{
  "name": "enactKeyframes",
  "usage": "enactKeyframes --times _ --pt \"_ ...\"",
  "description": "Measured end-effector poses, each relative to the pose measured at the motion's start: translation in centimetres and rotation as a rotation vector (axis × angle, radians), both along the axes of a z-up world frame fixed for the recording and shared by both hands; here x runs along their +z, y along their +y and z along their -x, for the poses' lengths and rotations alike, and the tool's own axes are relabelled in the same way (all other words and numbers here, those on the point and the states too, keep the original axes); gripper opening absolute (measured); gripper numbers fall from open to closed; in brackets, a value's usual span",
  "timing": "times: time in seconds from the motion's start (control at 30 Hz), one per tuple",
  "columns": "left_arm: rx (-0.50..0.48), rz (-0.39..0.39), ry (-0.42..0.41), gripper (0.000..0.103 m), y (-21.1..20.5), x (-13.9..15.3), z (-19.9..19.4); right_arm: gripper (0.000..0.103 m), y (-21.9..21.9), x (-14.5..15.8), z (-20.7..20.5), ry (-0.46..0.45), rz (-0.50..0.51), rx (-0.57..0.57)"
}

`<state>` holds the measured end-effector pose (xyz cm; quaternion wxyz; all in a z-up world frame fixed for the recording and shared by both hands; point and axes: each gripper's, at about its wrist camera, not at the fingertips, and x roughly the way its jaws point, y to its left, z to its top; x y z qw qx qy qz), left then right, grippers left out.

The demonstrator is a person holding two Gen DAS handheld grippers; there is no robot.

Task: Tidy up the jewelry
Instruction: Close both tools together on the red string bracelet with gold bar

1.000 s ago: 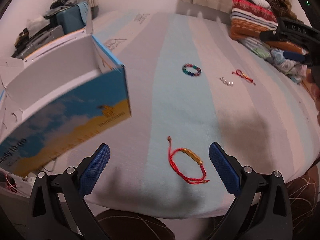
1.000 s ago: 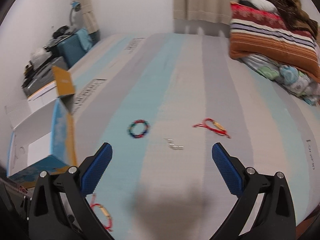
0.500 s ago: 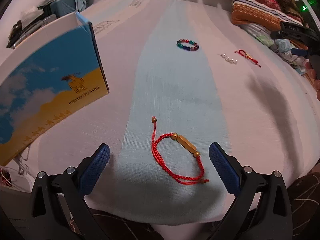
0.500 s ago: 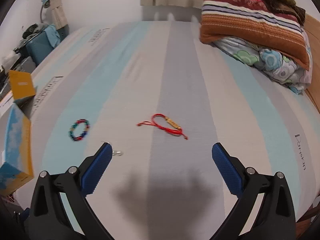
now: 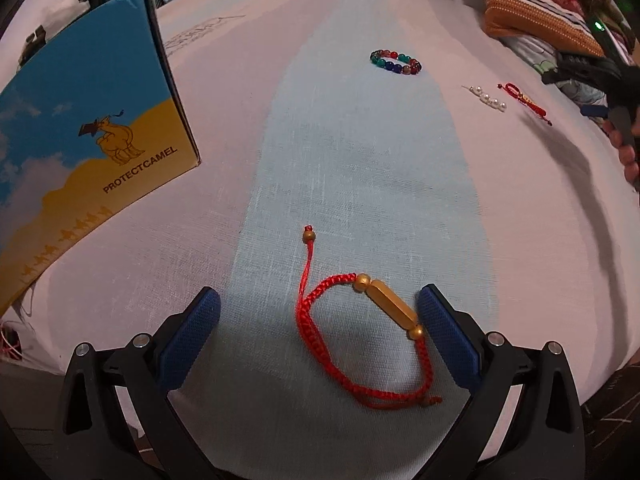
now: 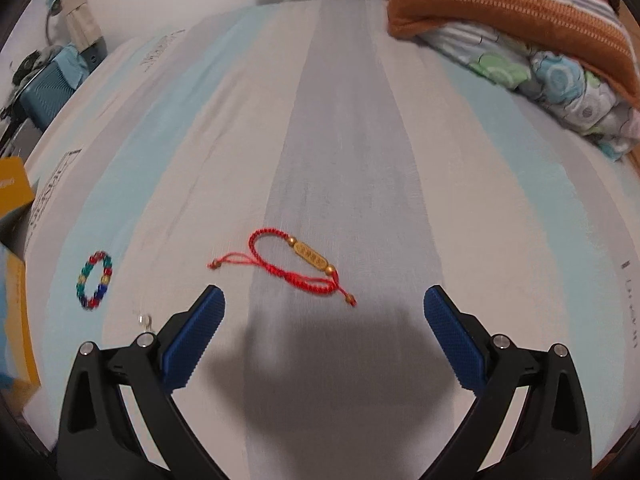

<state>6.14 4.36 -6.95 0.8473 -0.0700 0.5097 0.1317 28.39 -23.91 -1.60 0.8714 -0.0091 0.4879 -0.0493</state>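
Observation:
My left gripper (image 5: 318, 320) is open and low over the bed, its blue pads on either side of a red cord bracelet with a gold bar (image 5: 360, 336). Further off lie a multicoloured bead bracelet (image 5: 395, 62), a short string of pearls (image 5: 488, 98) and a second red cord bracelet (image 5: 522, 98). My right gripper (image 6: 324, 320) is open and empty, just short of that second red bracelet (image 6: 296, 266). The bead bracelet (image 6: 94, 280) lies to its left. The right gripper also shows at the right edge of the left wrist view (image 5: 600, 80).
An open blue and yellow cardboard box (image 5: 88, 136) stands on the bed's left side. Folded blankets and pillows (image 6: 520, 32) are piled at the far right. The striped sheet (image 6: 340, 140) stretches ahead. Clutter and a blue case (image 6: 52, 88) sit beyond the left edge.
My left gripper has come down and forward until the near red bracelet lies between its pads. My right gripper has swung right and closed in on the far red bracelet.

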Motion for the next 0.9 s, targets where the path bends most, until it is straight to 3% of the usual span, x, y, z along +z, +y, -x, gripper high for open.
enactKeyframes --times 0.33,0.47,0.63,0.83,0.9 --pt "0.015 -0.017 -0.001 0.097 -0.1 -0.2 0.0 0.095 1.2 -2.6 -3.6 0.074 0.033 0.011" --pt "0.016 -0.024 -0.001 0.092 -0.2 -0.2 0.2 0.09 1.6 -3.7 -4.1 0.091 0.042 0.023" --pt "0.004 -0.047 0.02 0.076 -0.5 -0.1 0.4 0.076 1.4 -4.9 -4.5 0.126 0.024 0.033" --pt "0.004 -0.019 0.038 0.046 -0.4 0.4 0.3 0.056 0.9 -5.0 -4.6 0.135 0.008 0.043" --pt "-0.004 -0.02 0.042 0.035 -0.4 0.5 0.3 0.045 0.9 -5.0 -4.5 0.137 0.01 0.046"
